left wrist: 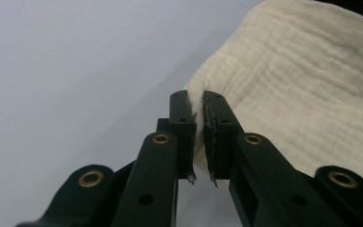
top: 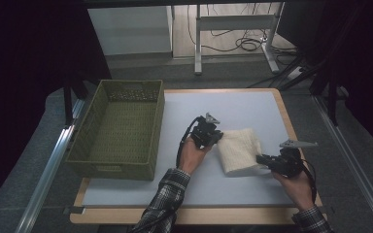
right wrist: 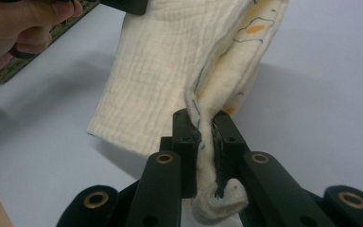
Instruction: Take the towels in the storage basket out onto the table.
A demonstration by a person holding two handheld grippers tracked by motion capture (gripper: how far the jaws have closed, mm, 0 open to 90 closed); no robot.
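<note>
We see a folded cream cloth [top: 239, 150] on the pale blue mat [top: 252, 109] in the middle of the table, right of the green woven basket [top: 121, 128] and apart from it. Left gripper [top: 214, 138] sits at the cloth's left upper corner; in the left gripper view its jaws are pinched on the cloth [left wrist: 293, 90] edge, a thin bit of fabric between them, nearly closed. Right gripper [top: 262, 160] is at the cloth's lower right edge; in the right gripper view its jaws clamp a bunched fold of the cloth [right wrist: 160, 75], with a rolled end hanging below the jaws and a printed inner side showing blue lines and orange spots. We also see the person's left hand [right wrist: 19, 28] at top left there, basket corner beside it. Both sleeves are plaid.
</note>
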